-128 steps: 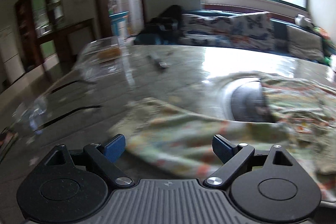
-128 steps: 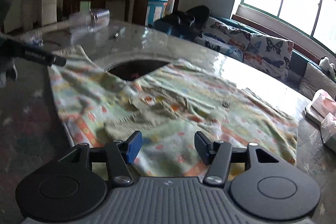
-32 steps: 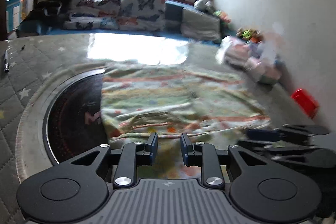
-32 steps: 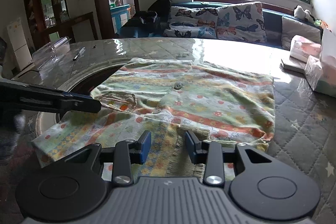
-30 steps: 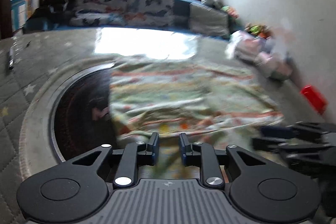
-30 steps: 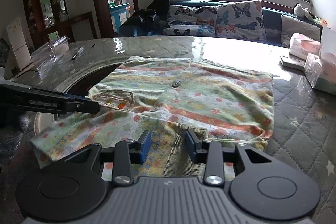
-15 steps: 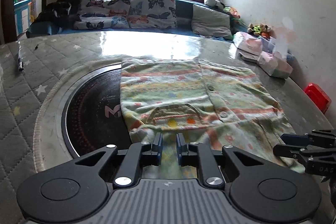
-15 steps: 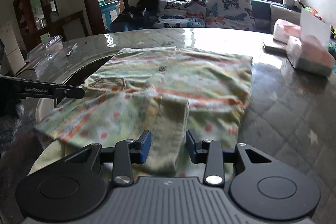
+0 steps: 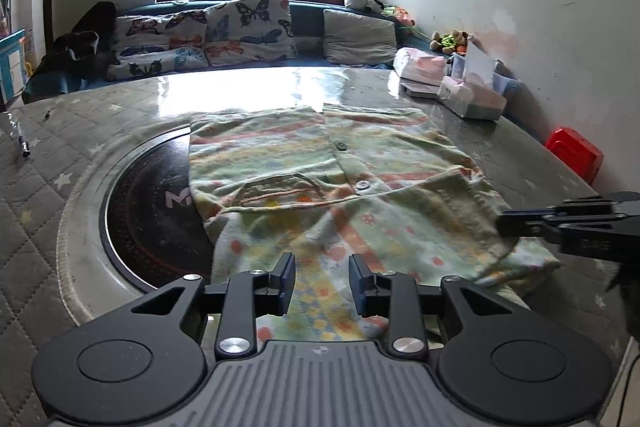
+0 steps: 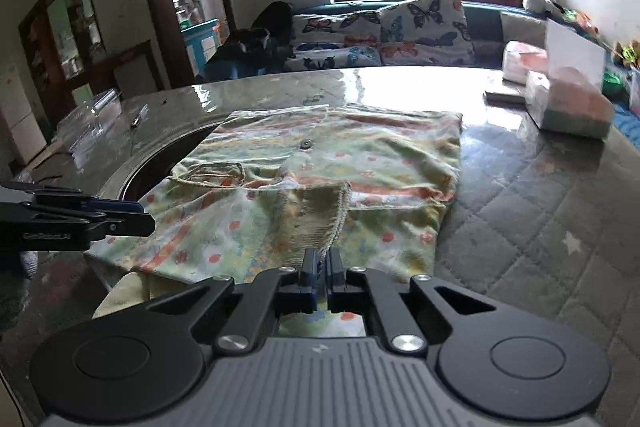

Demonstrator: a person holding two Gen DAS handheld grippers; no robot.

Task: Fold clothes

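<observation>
**Patterned shirt half-folded on the quilted table, one cuff pinched**

A green, floral-patterned buttoned shirt (image 9: 332,163) is spread on a grey quilted table cover (image 9: 36,187), partly overlapping a dark round inset (image 9: 148,211) ringed in pale metal. The shirt's lower portion is laid flat toward the window side, with two buttons (image 9: 341,146) seen along the placket and a chest pocket (image 9: 276,191) beside them. A sleeve is folded across the near part of the garment, its ribbed cuff (image 10: 320,219) lying on top.

The left gripper (image 9: 322,281) is held just above the near edge of the shirt with its jaws parted; cloth is seen between and below the blue pads, but nothing is clamped. In the right wrist view the same tool appears at the left edge, beside the shirt's near corner.

The right gripper (image 10: 320,267) is seen with its jaws drawn together, and the end of the ribbed cuff is nipped between the fingertips. In the left wrist view this gripper's black fingers (image 9: 560,219) reach in from the right, over the shirt's right edge.

A pen (image 9: 22,143) is lying on the table at the far left, well apart from the shirt. Tissue packs (image 9: 472,99) are stacked near the far right corner, and a red box (image 9: 576,155) is seen by the wall. Butterfly-print cushions (image 9: 244,27) are lined along a bench under the window.
</observation>
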